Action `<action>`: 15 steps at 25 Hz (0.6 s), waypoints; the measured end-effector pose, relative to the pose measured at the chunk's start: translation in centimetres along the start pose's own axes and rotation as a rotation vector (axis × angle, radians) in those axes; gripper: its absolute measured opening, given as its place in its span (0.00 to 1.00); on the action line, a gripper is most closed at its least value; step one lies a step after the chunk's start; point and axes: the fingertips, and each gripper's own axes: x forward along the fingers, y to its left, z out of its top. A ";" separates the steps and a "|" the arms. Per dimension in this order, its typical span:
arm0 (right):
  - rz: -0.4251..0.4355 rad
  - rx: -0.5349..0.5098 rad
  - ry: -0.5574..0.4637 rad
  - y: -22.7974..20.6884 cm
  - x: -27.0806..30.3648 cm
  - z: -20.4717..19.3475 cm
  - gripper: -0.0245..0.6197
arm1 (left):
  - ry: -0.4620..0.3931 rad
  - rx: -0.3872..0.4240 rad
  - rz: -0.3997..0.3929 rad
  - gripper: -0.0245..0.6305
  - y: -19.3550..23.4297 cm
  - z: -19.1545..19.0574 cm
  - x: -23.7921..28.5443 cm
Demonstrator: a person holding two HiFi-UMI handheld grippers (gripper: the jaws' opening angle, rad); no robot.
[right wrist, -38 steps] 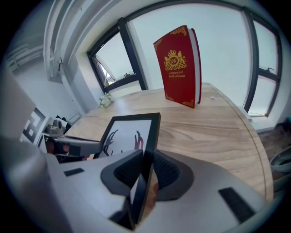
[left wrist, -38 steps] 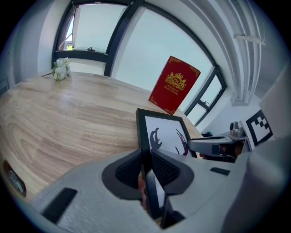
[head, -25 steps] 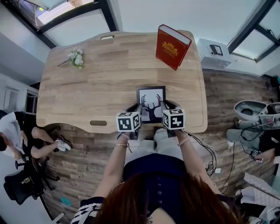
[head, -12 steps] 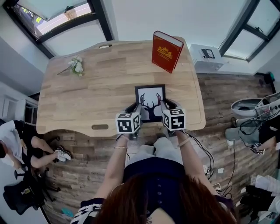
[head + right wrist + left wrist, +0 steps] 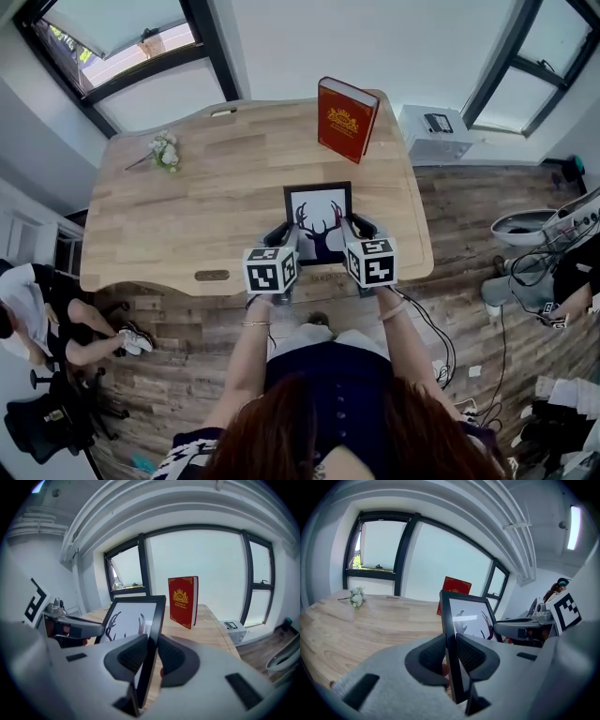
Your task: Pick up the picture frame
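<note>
**Picture frame gripped on both sides, seemingly off the table**

Found the picture frame (image 5: 319, 217), black-edged with a deer-antler print, over the near edge of the wooden table (image 5: 187, 206), its face tilted up toward the head camera. Saw it pinched on its left edge by the left gripper (image 5: 284, 236) and on its right edge by the right gripper (image 5: 353, 231). Confirmed this in the left gripper view, with both dark pads (image 5: 469, 654) pressed flat against the frame's black border and nothing else between them. Noted the same in the right gripper view, with the jaws closed on the opposite border and the print facing inward toward the other gripper. Judged both grips firm and evenly placed, low on the frame's sides.

Could not see any gap under the frame in any view. Judged it clear of the table all the same, from how far below the tabletop lay in both gripper views. Counted grasp as done and lift as under way or nearly complete. Saw nothing left but to hold the frame steady and level.

Further out, noted a red book (image 5: 345, 119) standing upright at the far edge of the table, well apart from the frame. Spotted a small sprig of white flowers (image 5: 165, 150) lying at the far left corner. Saw neither one in the way of the lift.
</note>
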 end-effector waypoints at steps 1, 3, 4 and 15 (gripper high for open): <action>-0.001 -0.003 -0.008 -0.1 -0.4 0.2 0.15 | -0.006 0.005 0.003 0.16 -0.3 0.2 -0.2; 0.002 -0.007 -0.023 -0.1 -1.2 0.4 0.15 | -0.017 0.016 0.013 0.16 -1.0 0.4 -0.9; 0.005 -0.008 -0.029 -0.1 -1.6 0.4 0.15 | -0.023 0.021 0.017 0.16 -1.3 0.5 -1.2; 0.012 -0.048 -0.097 -0.6 -7.3 0.5 0.15 | -0.083 0.042 0.040 0.16 -5.7 0.1 -4.4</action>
